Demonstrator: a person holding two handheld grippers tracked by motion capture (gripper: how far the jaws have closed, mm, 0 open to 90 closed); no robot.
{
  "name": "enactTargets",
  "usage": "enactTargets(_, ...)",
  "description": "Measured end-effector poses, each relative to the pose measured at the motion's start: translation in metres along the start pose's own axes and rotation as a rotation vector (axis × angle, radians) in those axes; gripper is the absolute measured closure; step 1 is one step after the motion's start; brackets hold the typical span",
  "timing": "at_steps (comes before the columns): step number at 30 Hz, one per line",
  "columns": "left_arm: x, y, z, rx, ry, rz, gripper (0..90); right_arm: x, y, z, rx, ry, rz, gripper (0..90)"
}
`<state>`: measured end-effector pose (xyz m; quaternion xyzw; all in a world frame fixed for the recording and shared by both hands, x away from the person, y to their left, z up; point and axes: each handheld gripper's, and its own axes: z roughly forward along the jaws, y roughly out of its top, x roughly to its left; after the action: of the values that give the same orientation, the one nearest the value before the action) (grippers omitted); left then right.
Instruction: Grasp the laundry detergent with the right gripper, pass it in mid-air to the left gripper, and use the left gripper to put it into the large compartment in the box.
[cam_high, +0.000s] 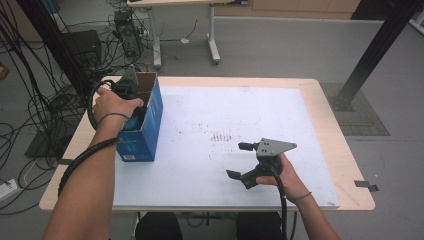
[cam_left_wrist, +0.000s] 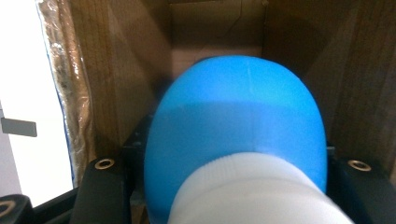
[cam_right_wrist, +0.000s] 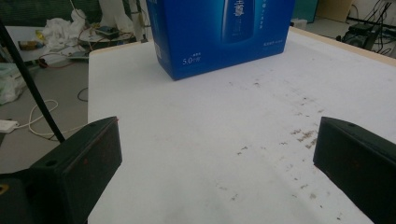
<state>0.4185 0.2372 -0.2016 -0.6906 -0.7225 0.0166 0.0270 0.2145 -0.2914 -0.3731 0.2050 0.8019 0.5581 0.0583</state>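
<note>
A blue bottle (cam_left_wrist: 238, 116) with a white ribbed cap (cam_left_wrist: 252, 191) hangs inside an open blue carton (cam_high: 145, 127), whose brown inner walls (cam_left_wrist: 116, 70) surround it. My left gripper (cam_left_wrist: 233, 179) is shut on the bottle, one black jaw on each side of it. From above, my left hand holds that gripper (cam_high: 131, 102) over the carton's open top at the table's left, and a bit of the bottle (cam_high: 134, 121) shows under the hand. My right gripper (cam_high: 239, 160) rests low over the white mat near the front, open, with nothing between its jaws (cam_right_wrist: 217, 158). It faces the carton (cam_right_wrist: 219, 32).
A white mat (cam_high: 225, 110) with brown specks covers most of the wooden table (cam_high: 345, 165). Cables and equipment (cam_high: 50, 100) lie on the floor to the left. Another table's legs (cam_high: 212, 45) stand beyond the far edge, and a black post (cam_high: 375, 50) rises at the right.
</note>
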Motion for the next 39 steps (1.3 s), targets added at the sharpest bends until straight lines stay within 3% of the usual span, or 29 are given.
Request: enactTargets(39,-0.0042,-0.0030,-0.0005,-0.011,0.016,0.002,38.6,0.0028,0.0019,0.0007,0.011,-0.005,-0.016,0.9)
